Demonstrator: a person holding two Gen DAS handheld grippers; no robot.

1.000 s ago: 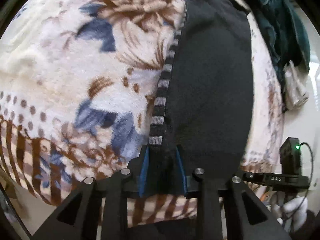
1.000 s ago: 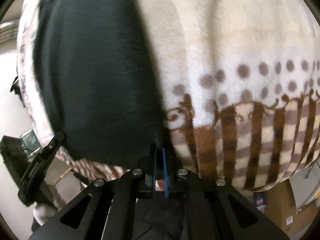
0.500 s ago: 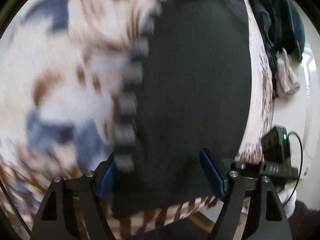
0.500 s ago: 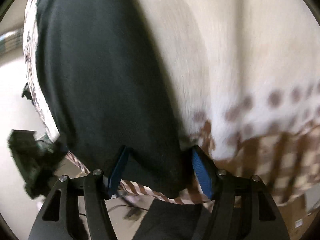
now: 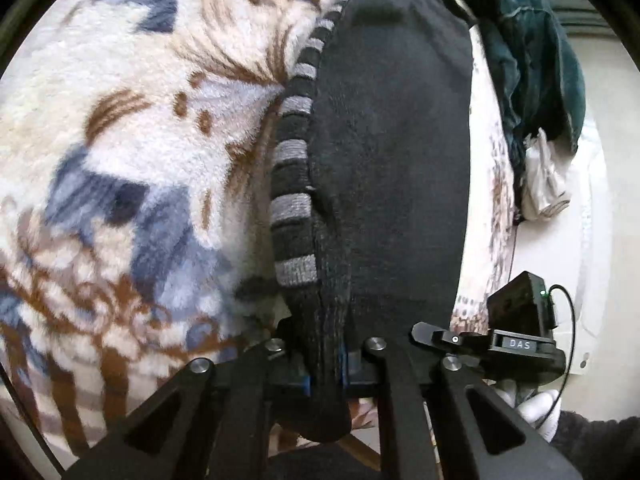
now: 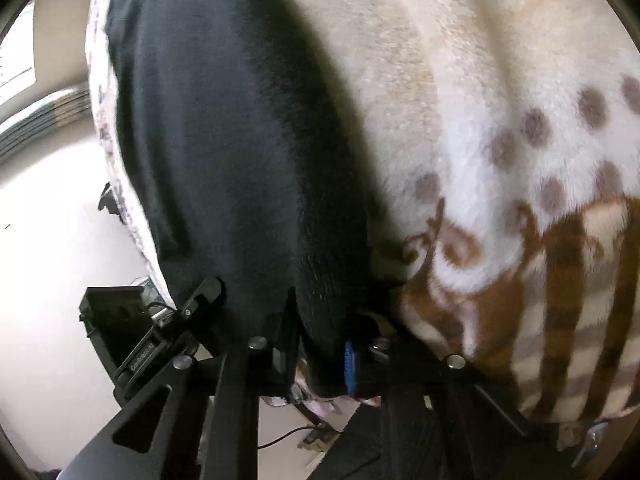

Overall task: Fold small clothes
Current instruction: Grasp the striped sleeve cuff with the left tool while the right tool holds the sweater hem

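We have the black knit garment lying flat on the floral fleece blanket, its near edge hanging just over the blanket's front, and both tools are clamped on that edge. Our left gripper pinches the corner below the grey-and-black striped trim; in the right wrist view our right gripper is closed on the opposite corner, cloth bunched between its blue pads.

To fold well from here, we judge that both corners should rise together and travel forward at the same pace, keeping the hem taut between them so it lands square on the far edge — any lag on one side would skew the crease. The grip looks deep enough, yet the knit is thick and likely stretchy, so we should lift gently rather than tug.

The garment is a soft, matte knit with fine ribbing near the hem. The blanket is plush and fuzzy — cream with brown and blue flowers, dots and brown stripes near its border — and may drag at the knit. A dark teal crumpled cloth and a pale one lie beyond the blanket's far side.
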